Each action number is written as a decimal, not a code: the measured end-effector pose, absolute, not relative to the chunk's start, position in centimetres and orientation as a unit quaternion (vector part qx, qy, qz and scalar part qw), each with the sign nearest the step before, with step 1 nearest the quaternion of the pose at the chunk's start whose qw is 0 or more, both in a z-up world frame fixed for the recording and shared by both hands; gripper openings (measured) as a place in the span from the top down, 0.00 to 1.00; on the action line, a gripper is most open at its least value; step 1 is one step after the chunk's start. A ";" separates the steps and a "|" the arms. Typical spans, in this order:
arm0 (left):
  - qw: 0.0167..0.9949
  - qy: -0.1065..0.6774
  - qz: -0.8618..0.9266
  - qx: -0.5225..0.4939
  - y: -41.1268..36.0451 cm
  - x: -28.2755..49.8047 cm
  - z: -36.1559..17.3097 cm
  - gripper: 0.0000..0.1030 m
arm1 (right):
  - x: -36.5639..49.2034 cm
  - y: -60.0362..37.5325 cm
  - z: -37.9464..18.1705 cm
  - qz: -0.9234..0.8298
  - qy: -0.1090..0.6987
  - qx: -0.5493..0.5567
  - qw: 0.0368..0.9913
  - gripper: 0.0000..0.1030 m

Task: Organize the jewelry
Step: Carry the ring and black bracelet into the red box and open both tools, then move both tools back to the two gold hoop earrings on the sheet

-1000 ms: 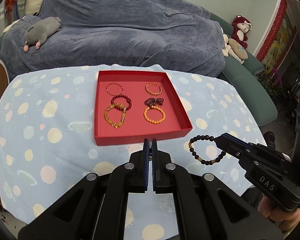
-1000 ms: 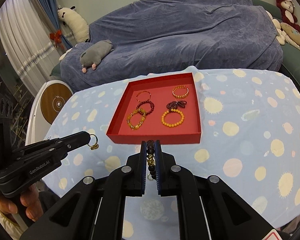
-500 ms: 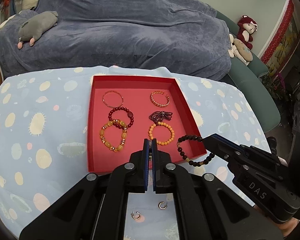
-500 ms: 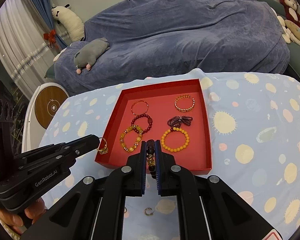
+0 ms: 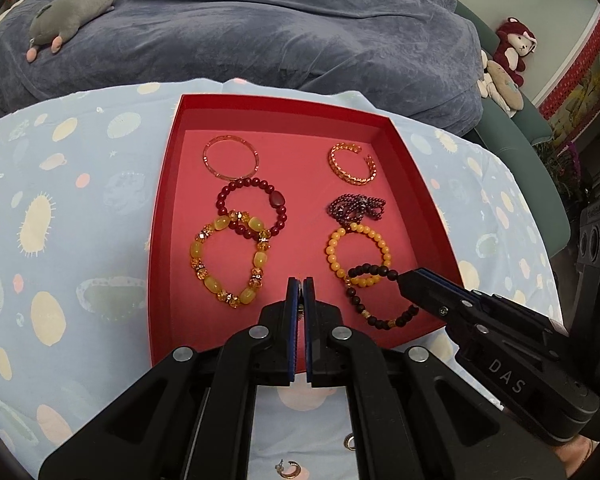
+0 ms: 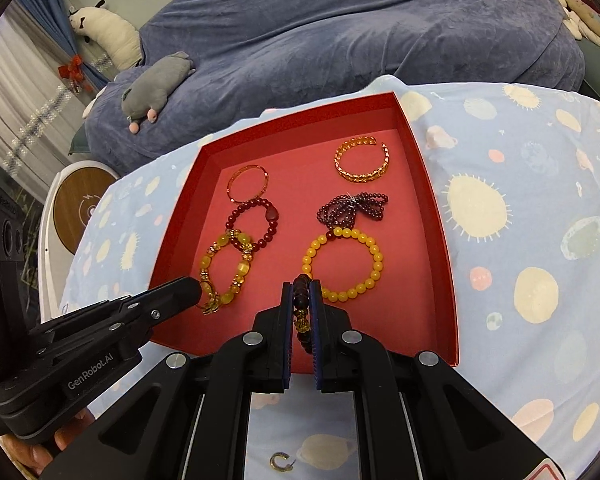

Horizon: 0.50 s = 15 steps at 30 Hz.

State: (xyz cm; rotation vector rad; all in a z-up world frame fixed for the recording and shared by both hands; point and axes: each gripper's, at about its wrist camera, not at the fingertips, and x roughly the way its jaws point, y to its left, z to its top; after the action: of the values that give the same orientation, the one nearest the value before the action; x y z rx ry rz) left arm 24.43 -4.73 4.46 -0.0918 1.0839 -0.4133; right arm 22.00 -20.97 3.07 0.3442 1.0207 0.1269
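Note:
A red tray [image 5: 162, 208] [image 6: 446, 248] lies on the blue spotted cloth and holds several bracelets. My right gripper [image 6: 302, 288] [image 5: 400, 278] is shut on a dark bead bracelet [image 5: 376, 316] [image 6: 301, 306], which hangs over the tray's near right part and overlaps the orange bead bracelet [image 5: 332, 248]. My left gripper [image 5: 302, 280] [image 6: 196, 292] is shut on a small gold ring-like piece [image 6: 211, 308], low over the near left part beside the chunky yellow bracelet [image 5: 202, 272]. In the left wrist view that piece is almost hidden between the pads.
Small gold hoop earrings [image 5: 286, 470] [image 6: 279, 461] lie on the cloth in front of the tray. A sofa under a blue cover [image 5: 260, 20] with a grey plush toy [image 5: 68, 0] stands behind the table. A round wooden disc [image 6: 80, 204] sits off the table's left edge.
Both grippers came forward and down, from in front of the tray's near wall to low over its near floor. The dark bracelet and the gold piece travelled with them.

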 end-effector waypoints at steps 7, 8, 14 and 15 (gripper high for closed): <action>0.833 0.521 -0.183 -0.042 -4.6 24.9 2.8 0.98 | 22.4 -21.5 2.2 0.047 0.492 0.141 0.858 0.92; 0.833 0.521 -0.182 -0.042 -4.5 24.9 2.7 0.98 | 22.3 -21.4 2.1 0.045 0.492 0.136 0.859 0.92; 0.839 0.517 -0.165 -0.041 -4.3 24.7 2.6 0.95 | 22.0 -21.3 2.1 0.038 0.490 0.126 0.862 0.87; 0.840 0.516 -0.162 -0.041 -4.2 24.6 2.6 0.90 | 22.0 -21.3 2.1 0.036 0.488 0.126 0.863 0.83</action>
State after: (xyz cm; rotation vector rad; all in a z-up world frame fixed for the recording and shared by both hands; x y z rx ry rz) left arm 24.61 -4.21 2.64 -0.0859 1.0902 -0.3433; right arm 21.97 -21.33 2.14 0.2649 1.0238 0.0756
